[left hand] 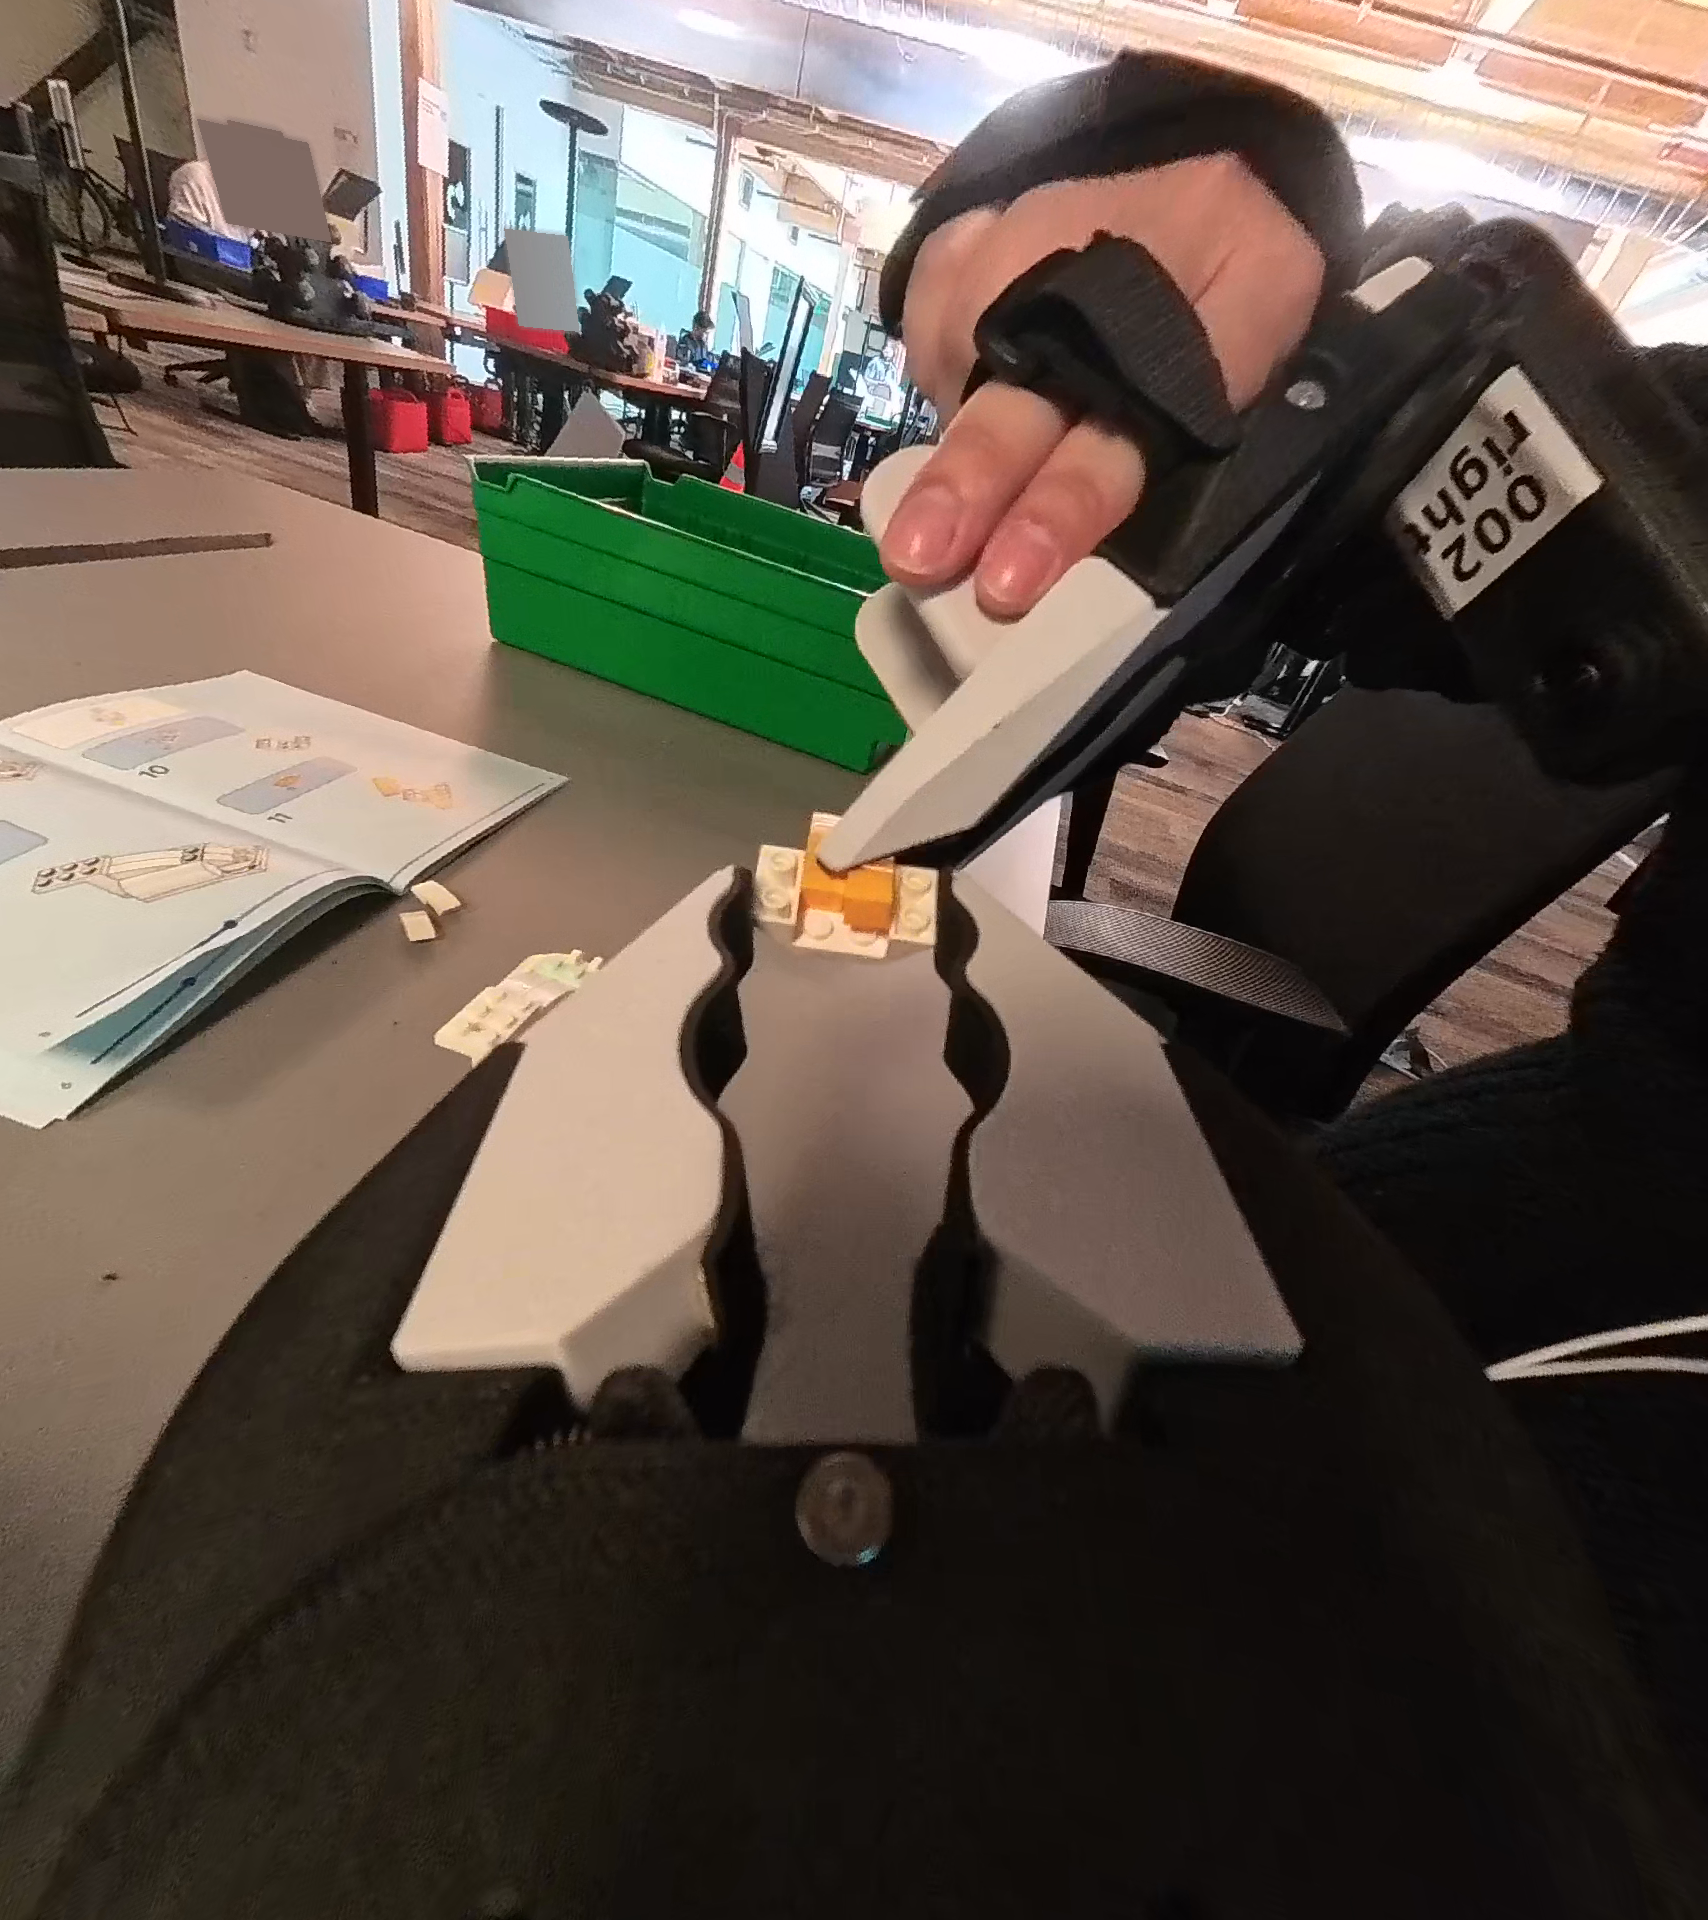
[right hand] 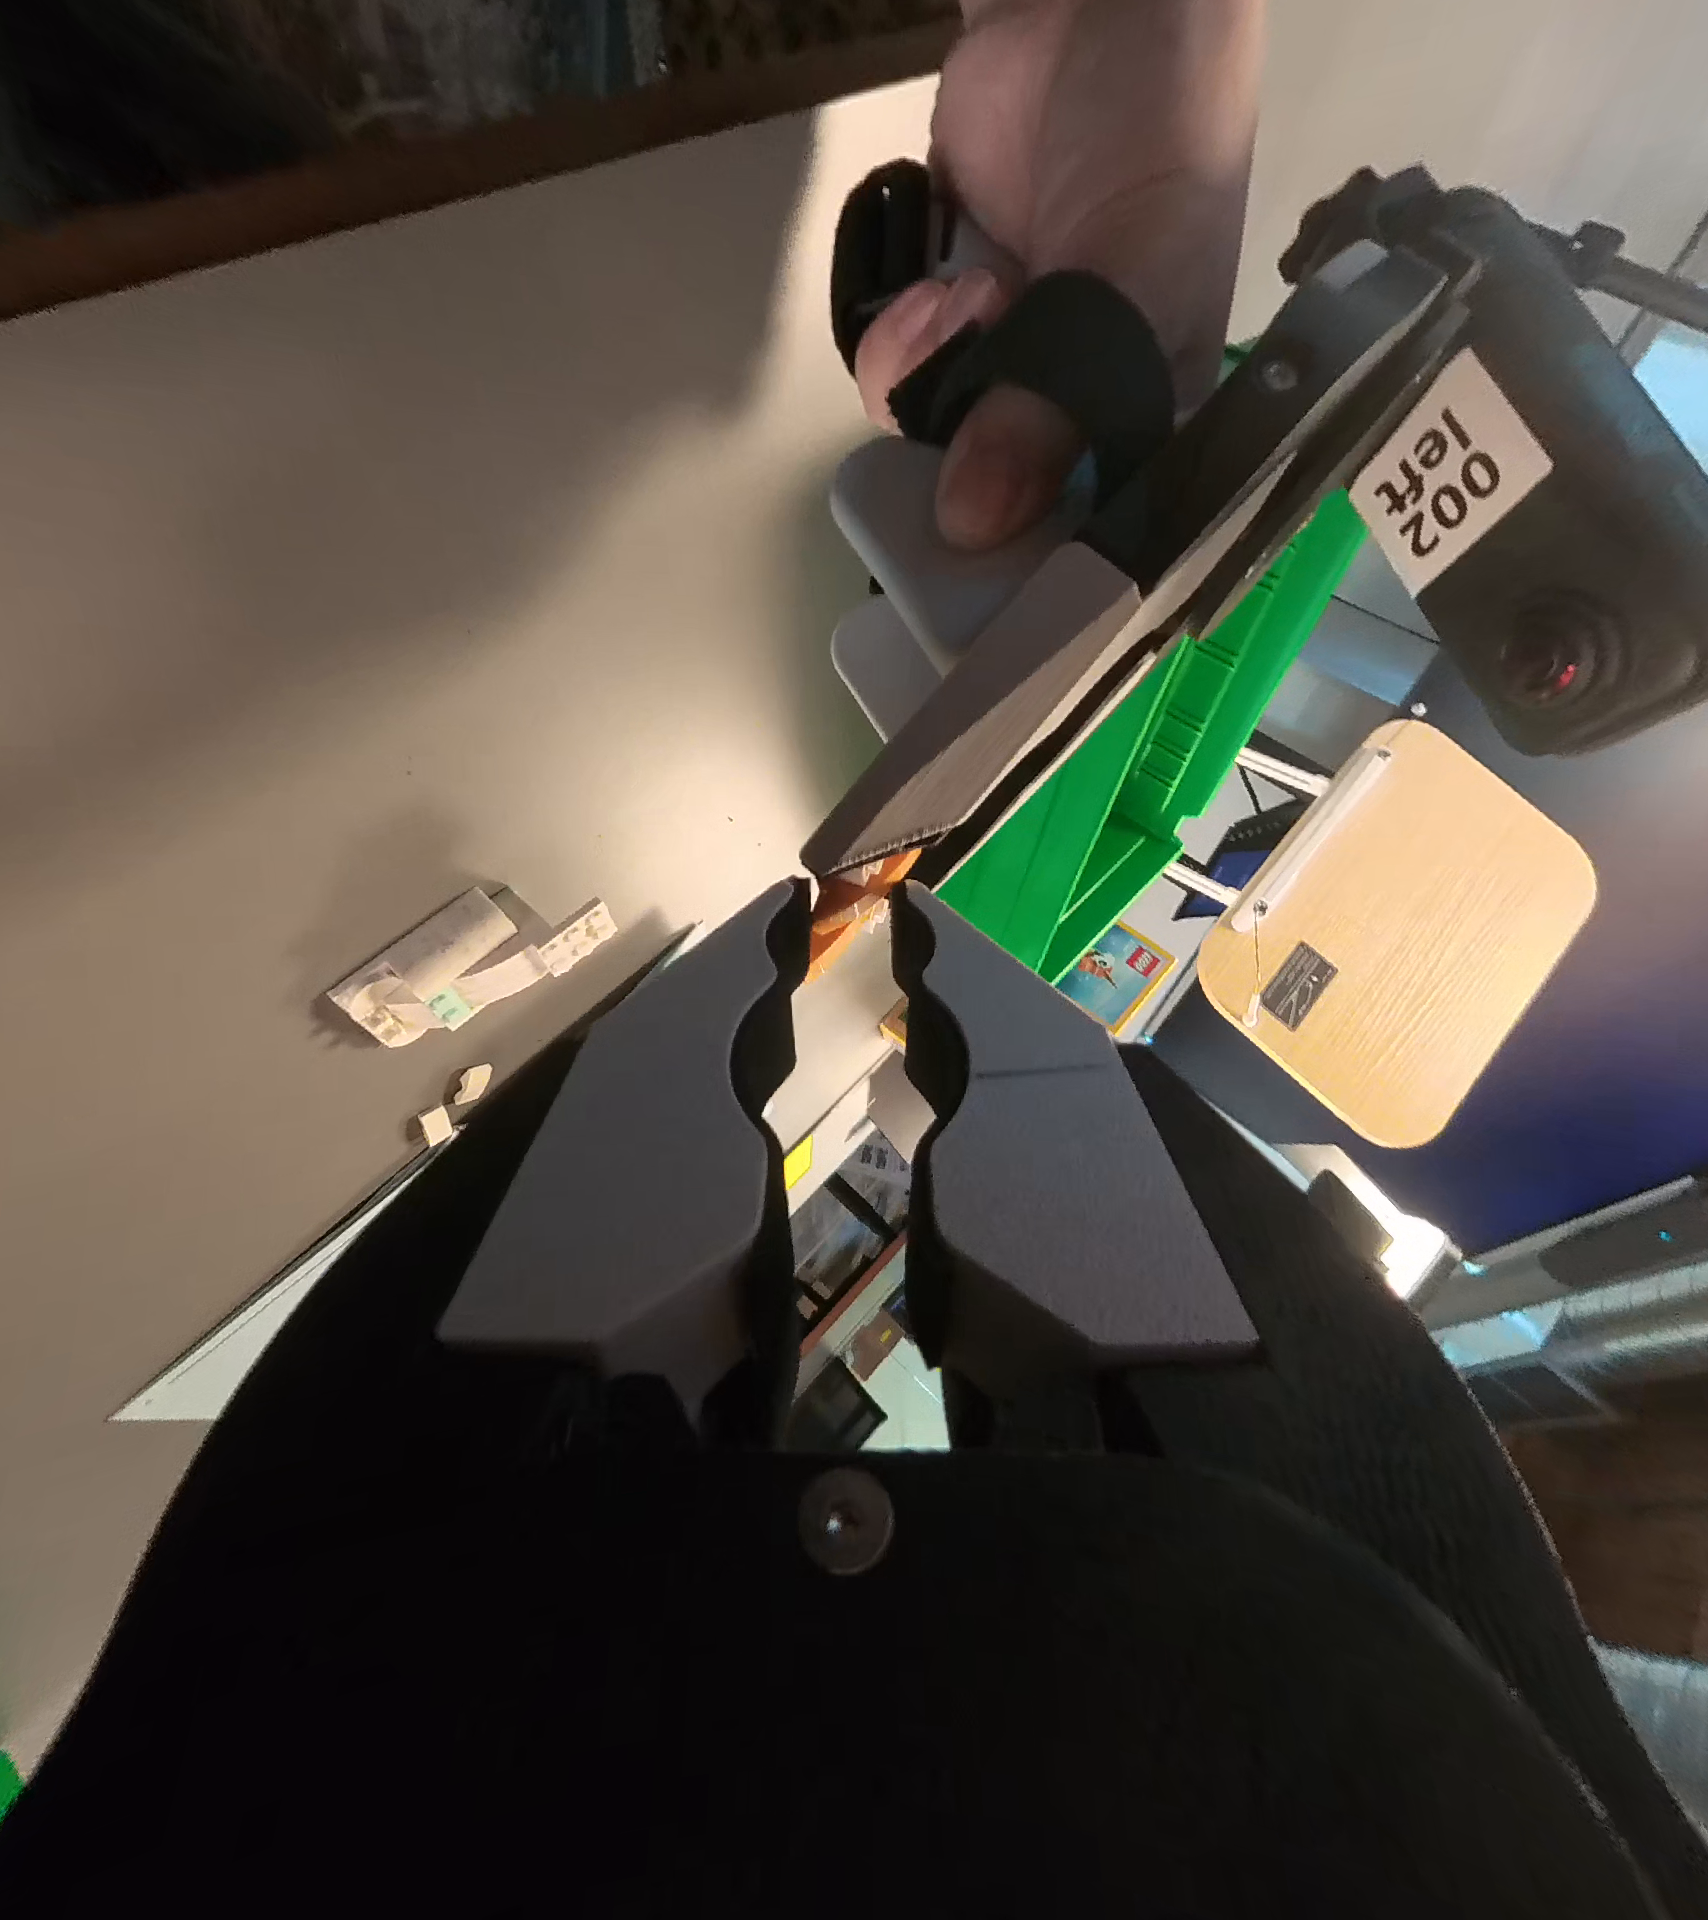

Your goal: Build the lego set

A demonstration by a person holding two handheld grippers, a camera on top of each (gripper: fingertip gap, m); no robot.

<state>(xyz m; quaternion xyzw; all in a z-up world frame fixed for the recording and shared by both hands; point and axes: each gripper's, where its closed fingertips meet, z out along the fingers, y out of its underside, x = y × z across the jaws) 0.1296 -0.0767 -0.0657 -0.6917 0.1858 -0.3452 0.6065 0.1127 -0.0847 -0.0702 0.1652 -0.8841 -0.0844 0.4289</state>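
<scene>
My left gripper (left hand: 845, 885) is shut on a small Lego assembly (left hand: 788, 902) of white plates with orange bricks on top, and holds it just above the grey table (left hand: 206, 1195). My right gripper (left hand: 848, 852) comes down from the upper right, with its tips on the top orange brick (left hand: 865, 891). In the right wrist view my right gripper (right hand: 852, 899) is nearly closed around the orange brick (right hand: 834, 930). The left gripper (right hand: 865, 857) meets it from above. The white plates are mostly hidden there.
An open instruction booklet (left hand: 154, 862) lies to the left, with two small cream pieces (left hand: 429, 909) and a white sub-assembly (left hand: 517, 1003) beside it. A green bin (left hand: 663, 613) stands behind. The table edge and a black chair (left hand: 1193, 966) are close on the right. Less than 4 cm separates the two grippers' tips.
</scene>
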